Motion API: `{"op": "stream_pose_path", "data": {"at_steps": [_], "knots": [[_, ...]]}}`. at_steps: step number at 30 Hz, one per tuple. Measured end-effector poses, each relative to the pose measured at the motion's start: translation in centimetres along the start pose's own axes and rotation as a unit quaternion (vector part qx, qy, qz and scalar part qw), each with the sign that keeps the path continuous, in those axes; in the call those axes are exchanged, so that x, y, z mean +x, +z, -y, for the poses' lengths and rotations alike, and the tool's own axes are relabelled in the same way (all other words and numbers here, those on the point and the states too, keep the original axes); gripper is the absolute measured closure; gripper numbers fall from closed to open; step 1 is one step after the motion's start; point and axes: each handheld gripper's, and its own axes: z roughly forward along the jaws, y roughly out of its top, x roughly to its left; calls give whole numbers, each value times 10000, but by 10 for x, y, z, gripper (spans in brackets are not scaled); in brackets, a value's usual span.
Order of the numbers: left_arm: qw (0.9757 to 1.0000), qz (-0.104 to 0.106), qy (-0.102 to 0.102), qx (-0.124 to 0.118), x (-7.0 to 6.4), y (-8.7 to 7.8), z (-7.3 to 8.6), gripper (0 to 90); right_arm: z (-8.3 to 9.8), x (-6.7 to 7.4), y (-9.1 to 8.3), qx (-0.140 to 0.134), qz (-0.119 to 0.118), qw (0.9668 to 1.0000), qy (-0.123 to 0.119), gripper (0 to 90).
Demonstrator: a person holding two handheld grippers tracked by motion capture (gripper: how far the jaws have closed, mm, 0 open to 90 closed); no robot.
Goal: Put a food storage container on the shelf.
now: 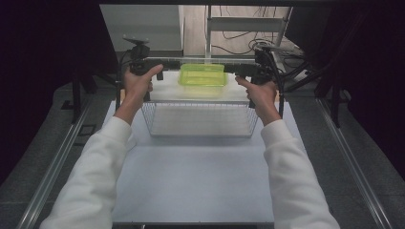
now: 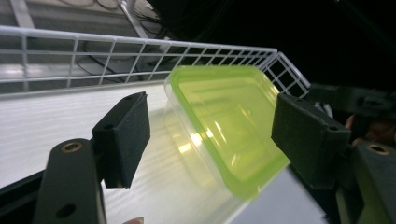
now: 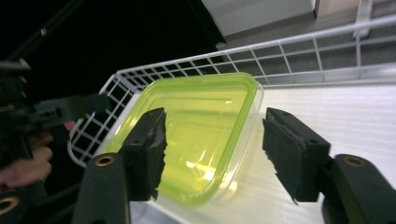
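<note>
White table (image 1: 191,176), wire basket (image 1: 200,125), green-lidded container (image 1: 202,76), dark surroundings, cables behind

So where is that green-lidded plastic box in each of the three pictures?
High view: the green-lidded box sits at top centre, at the far end of the white wire basket, between the two grippers.
Left gripper view: it lies centre-right, tilted in the picture, between the black jaws.
Right gripper view: it lies centre-left, partly behind the left-hand jaw.
Shared landmark: the basket's white wire wall behind the box.
</note>
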Motion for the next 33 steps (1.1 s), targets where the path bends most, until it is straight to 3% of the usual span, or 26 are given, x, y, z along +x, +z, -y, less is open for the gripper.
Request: {"op": "stream_pose_path", "data": {"at_steps": [1, 3, 4, 5, 7, 8, 9, 10, 11, 12, 13, 15, 17, 18, 19, 20, 22, 25, 26, 27, 31, 33], "knots": [[9997, -107, 200, 8, -4, -4, 4, 268, 2, 2, -5, 25, 24, 9998, -185, 368], [9993, -126, 365, 27, -10, -13, 14, 265, 7, 5, -14, 93, 65, 9984, -558, 354], [9988, -136, 477, 17, -14, -23, 26, 266, 14, 6, -23, 189, 137, 9957, -901, 347], [9988, -136, 477, 17, -14, -23, 26, 266, 14, 6, -23, 189, 137, 9957, -901, 347], [9973, -27, 716, 180, -19, -37, 45, 267, 30, 7, -36, 221, 111, 9919, -1244, 342], [9973, -27, 716, 180, -19, -37, 45, 269, 30, 7, -36, 221, 111, 9919, -1244, 342], [9956, 30, 853, 389, -21, -42, 61, 268, 43, 7, -45, 227, 13, 9895, -1425, 342], [9956, 30, 853, 389, -21, -42, 61, 269, 50, 7, -48, 261, -2, 9883, -1500, 342], [9944, 21, 941, 480, -22, -45, 70, 269, 50, 7, -48, 261, -2, 9883, -1500, 342], [9933, 83, 1025, 526, -24, -50, 84, 270, 65, 6, -54, 371, -25, 9851, -1678, 342], [9933, 83, 1025, 526, -24, -50, 84, 274, 65, 6, -54, 371, -25, 9851, -1678, 342], [9915, 109, 1157, 579, -28, -58, 105, 275, 84, 4, -61, 453, -62, 9819, -1840, 342], [9902, 176, 1242, 619, -31, -63, 123, 283, 108, -1, -67, 513, -276, 9798, -1913, 334], [9901, 226, 1223, 645, -31, -67, 140, 285, 113, -2, -68, 565, -285, 9793, -1924, 331], [9901, 226, 1223, 645, -31, -67, 140, 290, 113, -2, -68, 565, -285, 9793, -1924, 331], [9893, 219, 1248, 718, -31, -67, 151, 291, 131, -4, -72, 691, -285, 9775, -1973, 328], [9883, 174, 1288, 795, -31, -68, 166, 294, 137, -5, -73, 712, -302, 9771, -1983, 326], [9864, 162, 1322, 959, -32, -68, 187, 299, 158, -10, -81, 743, -391, 9776, -1931, 325], [9861, 170, 1321, 996, -33, -69, 192, 300, 172, -14, -87, 779, -390, 9787, -1857, 325], [9858, 171, 1328, 1011, -33, -70, 198, 300, 172, -14, -87, 779, -390, 9787, -1857, 325], [9857, 135, 1274, 1093, -36, -74, 222, 301, 208, -31, -100, 884, -351, 9816, -1653, 323], [9848, 153, 1254, 1188, -36, -73, 230, 301, 215, -36, -100, 1074, -229, 9801, -1653, 311]]}}
